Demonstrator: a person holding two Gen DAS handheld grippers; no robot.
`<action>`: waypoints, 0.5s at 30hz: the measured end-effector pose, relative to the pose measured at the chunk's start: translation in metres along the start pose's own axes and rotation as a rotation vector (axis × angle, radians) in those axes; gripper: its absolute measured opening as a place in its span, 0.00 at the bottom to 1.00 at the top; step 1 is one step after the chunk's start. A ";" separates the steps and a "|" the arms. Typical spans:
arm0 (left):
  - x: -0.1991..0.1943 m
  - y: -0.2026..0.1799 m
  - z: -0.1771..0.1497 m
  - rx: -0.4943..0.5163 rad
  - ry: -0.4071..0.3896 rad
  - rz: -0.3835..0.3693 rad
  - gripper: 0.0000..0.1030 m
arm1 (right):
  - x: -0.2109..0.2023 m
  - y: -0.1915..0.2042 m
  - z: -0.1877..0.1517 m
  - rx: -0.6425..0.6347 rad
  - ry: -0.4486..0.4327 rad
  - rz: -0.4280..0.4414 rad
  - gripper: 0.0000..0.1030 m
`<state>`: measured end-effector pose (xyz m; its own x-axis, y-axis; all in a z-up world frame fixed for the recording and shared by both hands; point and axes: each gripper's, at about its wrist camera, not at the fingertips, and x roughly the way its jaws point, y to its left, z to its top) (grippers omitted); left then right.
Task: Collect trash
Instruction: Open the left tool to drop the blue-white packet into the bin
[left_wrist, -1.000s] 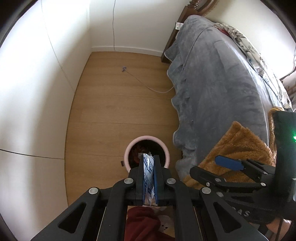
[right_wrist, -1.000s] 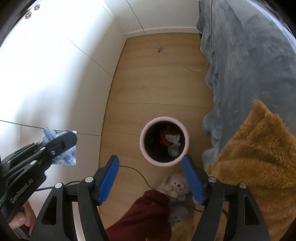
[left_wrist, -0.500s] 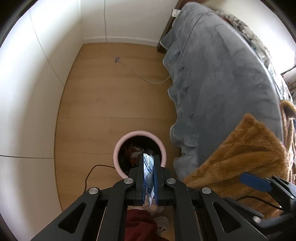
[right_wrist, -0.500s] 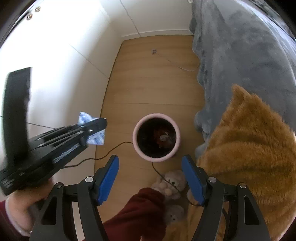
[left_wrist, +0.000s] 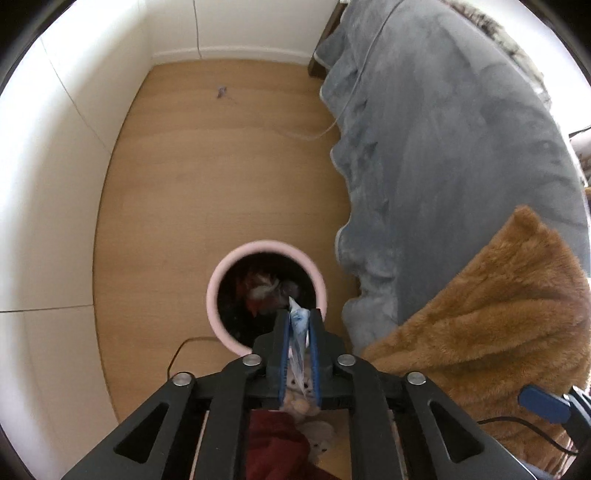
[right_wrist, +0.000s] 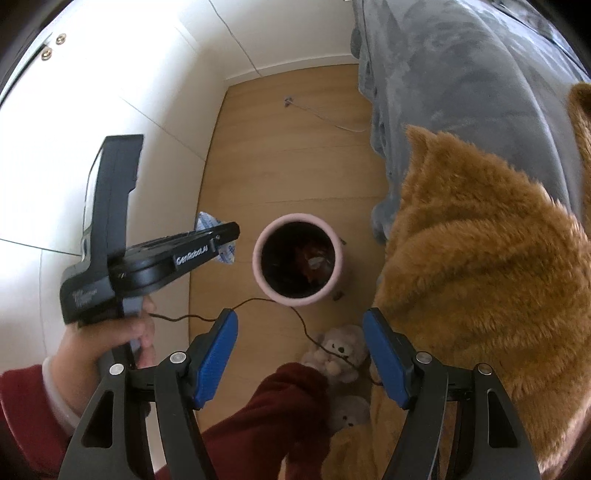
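A grey blanket (left_wrist: 443, 147) hangs off the bed along the right of both views, with a tan fleece throw (left_wrist: 498, 314) draped below it; a thin cable (right_wrist: 266, 306) trails across the wooden floor (left_wrist: 221, 166), and plush slippers (right_wrist: 341, 350) sit at lower centre beside a dark red trouser leg (right_wrist: 266, 417). In the right wrist view, a hand (right_wrist: 110, 339) in a red sleeve grips the left gripper (left_wrist: 298, 325), angled down toward the pink bin (right_wrist: 258, 266) at centre frame. Its jaws are opening, with a blue-and-white wrapper (left_wrist: 297, 332) between the pads, which now stand slightly apart over the bin's near rim. The right gripper (right_wrist: 300, 354) points steeply down, jaws wide and nothing between them. The bin, dark inside, holds reddish scraps and crumpled pale paper (left_wrist: 264, 290).
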<state>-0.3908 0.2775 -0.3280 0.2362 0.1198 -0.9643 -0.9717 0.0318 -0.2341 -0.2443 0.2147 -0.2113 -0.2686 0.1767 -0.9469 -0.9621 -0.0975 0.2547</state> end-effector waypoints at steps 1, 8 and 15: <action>0.001 -0.002 0.000 0.011 0.004 0.018 0.19 | 0.001 -0.001 0.000 0.005 0.005 0.001 0.67; -0.005 -0.004 -0.002 0.041 -0.031 0.048 0.90 | 0.006 -0.003 0.000 0.022 0.010 0.011 0.67; -0.001 0.004 -0.002 0.012 -0.011 0.061 0.90 | -0.001 -0.008 -0.002 0.025 -0.006 0.022 0.67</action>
<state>-0.3953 0.2754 -0.3282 0.1762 0.1328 -0.9753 -0.9843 0.0359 -0.1729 -0.2365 0.2132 -0.2123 -0.2899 0.1806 -0.9398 -0.9568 -0.0770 0.2804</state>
